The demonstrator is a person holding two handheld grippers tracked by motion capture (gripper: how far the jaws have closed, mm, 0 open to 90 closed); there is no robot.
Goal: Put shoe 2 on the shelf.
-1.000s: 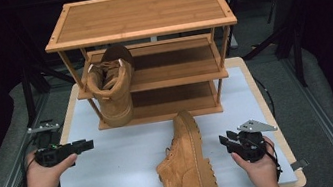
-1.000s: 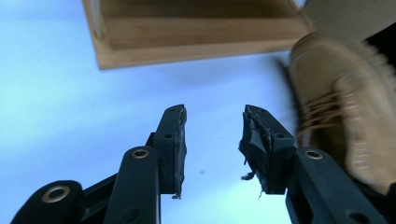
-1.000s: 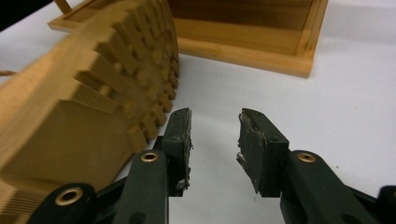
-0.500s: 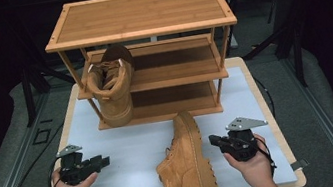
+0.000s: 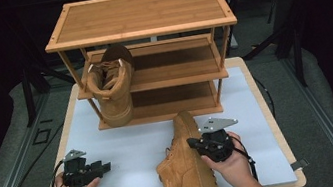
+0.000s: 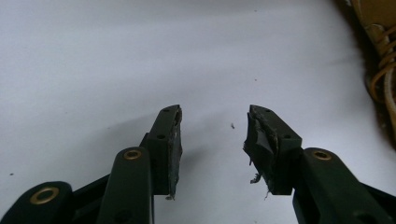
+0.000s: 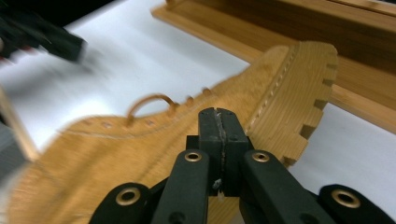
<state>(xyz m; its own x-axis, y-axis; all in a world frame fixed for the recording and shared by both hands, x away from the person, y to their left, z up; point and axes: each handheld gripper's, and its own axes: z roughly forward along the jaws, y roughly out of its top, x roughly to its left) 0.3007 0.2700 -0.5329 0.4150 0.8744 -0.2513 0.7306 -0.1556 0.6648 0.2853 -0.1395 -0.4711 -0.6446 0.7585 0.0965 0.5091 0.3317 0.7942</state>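
The high view looks forward and down from above the near edge of the tabletop (image 5: 127, 145), taking in the rack (image 5: 147, 51) at the far side. The left gripper view sits close over the white surface, facing right toward the boot (image 6: 380, 51). The right gripper view looks along its tongs (image 7: 218, 135), very near the boot's side. All three views share that boot.

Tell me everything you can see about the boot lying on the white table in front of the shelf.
The tan boot looks like suede or nubuck, with matching laces, a stitched welt and a lugged, toothed sole. It lies tipped on its side on the white table, toe toward the wooden shoe rack, ankle opening toward the person. The right gripper, jaws shut and empty, sits right against its side; actual contact is unclear.
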